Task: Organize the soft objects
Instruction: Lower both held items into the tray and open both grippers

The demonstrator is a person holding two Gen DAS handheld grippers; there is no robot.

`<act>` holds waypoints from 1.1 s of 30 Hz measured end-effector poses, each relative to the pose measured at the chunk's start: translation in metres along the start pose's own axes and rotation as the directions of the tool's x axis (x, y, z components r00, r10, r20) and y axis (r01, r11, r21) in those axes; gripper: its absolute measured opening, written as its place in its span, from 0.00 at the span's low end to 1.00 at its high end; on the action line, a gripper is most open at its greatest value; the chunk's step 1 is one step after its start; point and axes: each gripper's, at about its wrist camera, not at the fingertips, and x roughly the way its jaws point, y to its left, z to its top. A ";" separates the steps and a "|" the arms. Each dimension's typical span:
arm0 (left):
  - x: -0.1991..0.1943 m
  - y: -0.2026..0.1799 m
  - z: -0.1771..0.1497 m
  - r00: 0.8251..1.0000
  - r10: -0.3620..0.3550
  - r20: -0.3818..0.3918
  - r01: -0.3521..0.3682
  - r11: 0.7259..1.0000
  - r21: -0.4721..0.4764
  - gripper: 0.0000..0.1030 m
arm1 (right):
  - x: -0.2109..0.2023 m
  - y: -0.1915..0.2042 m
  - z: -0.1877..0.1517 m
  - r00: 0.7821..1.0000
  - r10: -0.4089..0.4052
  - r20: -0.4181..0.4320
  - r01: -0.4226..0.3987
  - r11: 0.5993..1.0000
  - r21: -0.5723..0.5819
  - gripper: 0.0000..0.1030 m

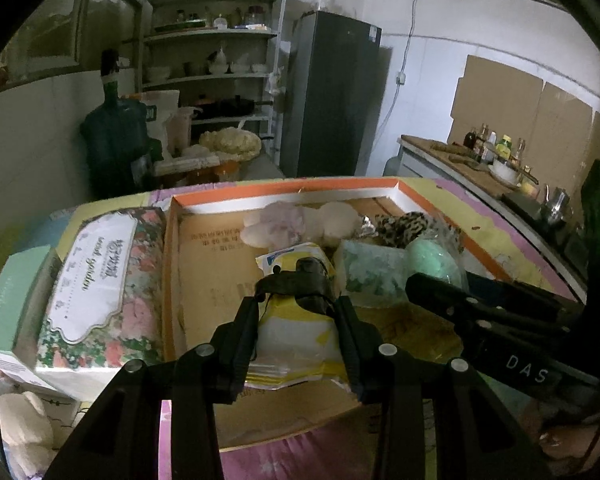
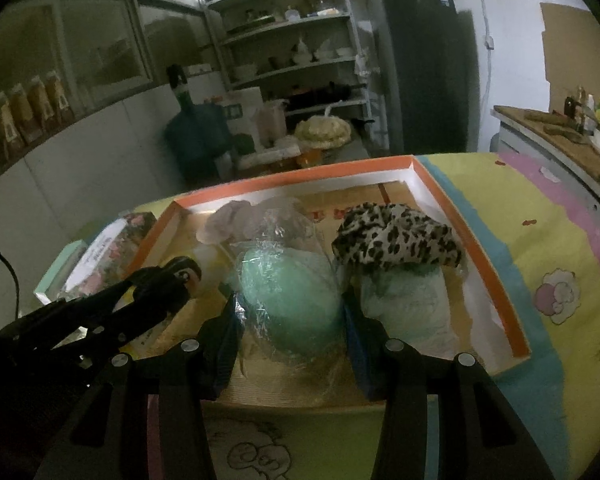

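My left gripper [image 1: 296,312] is shut on a yellow and white packet [image 1: 296,340] with a black part at its top, held over the front of a shallow cardboard box with an orange rim [image 1: 284,187]. My right gripper [image 2: 290,312] is shut on a mint green soft bundle [image 2: 288,292] wrapped in clear plastic, also over the box [image 2: 476,256]. The two grippers are side by side, the left one [image 2: 180,280] just left of the bundle. Inside the box lie a pale pink plush piece [image 1: 278,220], a leopard-print cloth [image 2: 396,236] and a pale green patterned pack [image 2: 404,300].
A floral tissue pack [image 1: 100,280] lies outside the box on its left, on a mint box [image 1: 12,304]. The box sits on a pastel cartoon-print cloth [image 2: 540,280]. Behind are shelves [image 1: 216,36], a fridge [image 1: 332,92], a water jug [image 1: 114,140] and a counter with bottles [image 1: 480,156].
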 end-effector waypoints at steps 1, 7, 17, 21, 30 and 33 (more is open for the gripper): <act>0.002 0.000 -0.001 1.000 -0.003 -0.007 0.003 1.000 -0.001 0.38 | 0.001 0.000 -0.001 1.000 -0.001 -0.001 0.001 1.000 0.001 0.47; 0.007 0.003 -0.005 1.000 -0.012 -0.019 0.012 1.000 -0.006 0.39 | 0.003 -0.001 -0.001 1.000 -0.004 -0.006 0.004 1.000 -0.007 0.48; -0.010 0.003 -0.003 0.999 0.010 0.045 -0.009 1.000 -0.012 0.52 | 0.000 0.001 -0.005 1.000 -0.013 0.009 0.013 1.000 -0.019 0.69; -0.032 0.004 0.000 0.994 0.009 0.112 -0.006 1.000 -0.026 0.59 | -0.005 0.003 -0.004 1.000 -0.001 0.031 0.002 1.000 -0.020 0.70; -0.058 0.016 0.001 0.987 0.024 0.157 -0.015 0.998 -0.055 0.59 | -0.020 0.013 -0.005 0.998 0.010 0.063 -0.008 1.000 -0.030 0.70; -0.067 0.020 0.001 0.985 0.034 0.172 -0.023 0.998 -0.065 0.59 | -0.026 0.017 -0.005 0.997 0.016 0.069 -0.014 0.999 -0.034 0.70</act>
